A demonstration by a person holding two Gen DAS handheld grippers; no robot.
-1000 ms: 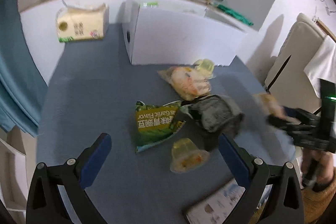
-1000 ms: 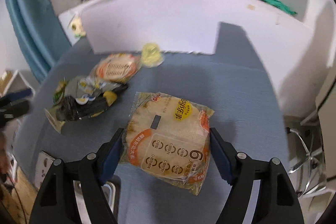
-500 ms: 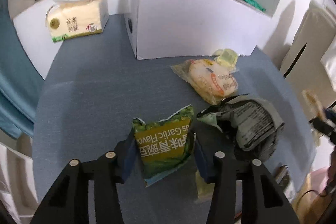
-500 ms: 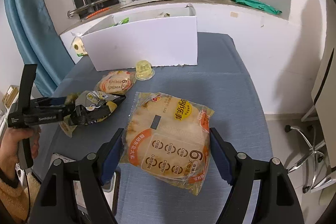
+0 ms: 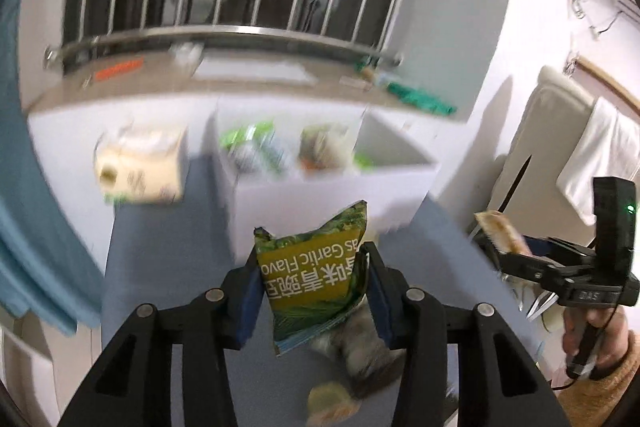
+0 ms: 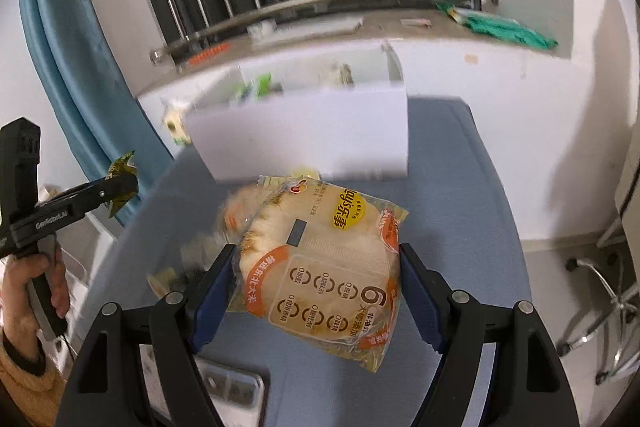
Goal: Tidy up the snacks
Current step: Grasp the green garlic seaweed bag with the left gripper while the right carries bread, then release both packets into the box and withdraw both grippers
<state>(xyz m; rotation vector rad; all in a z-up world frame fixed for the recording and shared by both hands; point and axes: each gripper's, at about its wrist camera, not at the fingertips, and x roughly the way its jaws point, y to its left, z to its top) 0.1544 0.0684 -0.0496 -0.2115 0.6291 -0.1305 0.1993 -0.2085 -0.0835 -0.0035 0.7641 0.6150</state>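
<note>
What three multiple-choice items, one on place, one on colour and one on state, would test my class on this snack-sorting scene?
1. Where is the white box?
A. on the blue table, near the wall
B. on the floor
C. on the windowsill

2. What colour is the bag in the left gripper?
A. red
B. green and yellow
C. white

3. What state is the right gripper in?
A. open and empty
B. shut on the rice cracker pack
C. lying on the table

Answers: 1 A, the box stands at the far end of the table, below the sill. 2 B, green bag with a yellow panel. 3 B, both pads press the pack's sides.
</note>
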